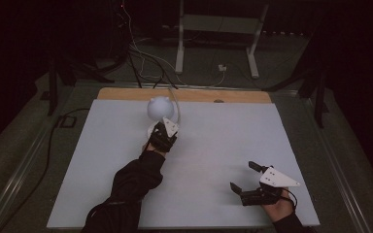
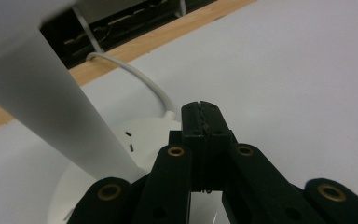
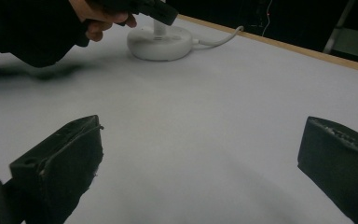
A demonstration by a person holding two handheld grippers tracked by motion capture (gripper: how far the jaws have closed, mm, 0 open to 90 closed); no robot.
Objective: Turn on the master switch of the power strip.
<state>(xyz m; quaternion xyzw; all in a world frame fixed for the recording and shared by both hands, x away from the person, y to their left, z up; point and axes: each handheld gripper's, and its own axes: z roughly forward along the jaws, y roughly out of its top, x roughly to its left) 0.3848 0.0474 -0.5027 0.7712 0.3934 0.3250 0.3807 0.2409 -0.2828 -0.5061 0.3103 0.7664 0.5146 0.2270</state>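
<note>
Lamp (image 1: 160, 108), white with a round head, stem and disc base, stands near the far edge of the table (image 1: 233, 141), left of centre; its cable (image 2: 135, 74) runs toward that edge. Left gripper (image 1: 161, 130) sits over the base, fingers closed on nothing. Right gripper (image 1: 245, 177) rests near the near right corner, fingers spread wide.

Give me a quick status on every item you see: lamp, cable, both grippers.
Lamp: upright on its round base, at the table's far side; whether lit, cannot tell.
Cable: plugged into the base, trailing over the far edge.
Left gripper: jaws shut, empty, over the base beside the stem.
Right gripper: jaws wide open, empty, low over the table.
</note>
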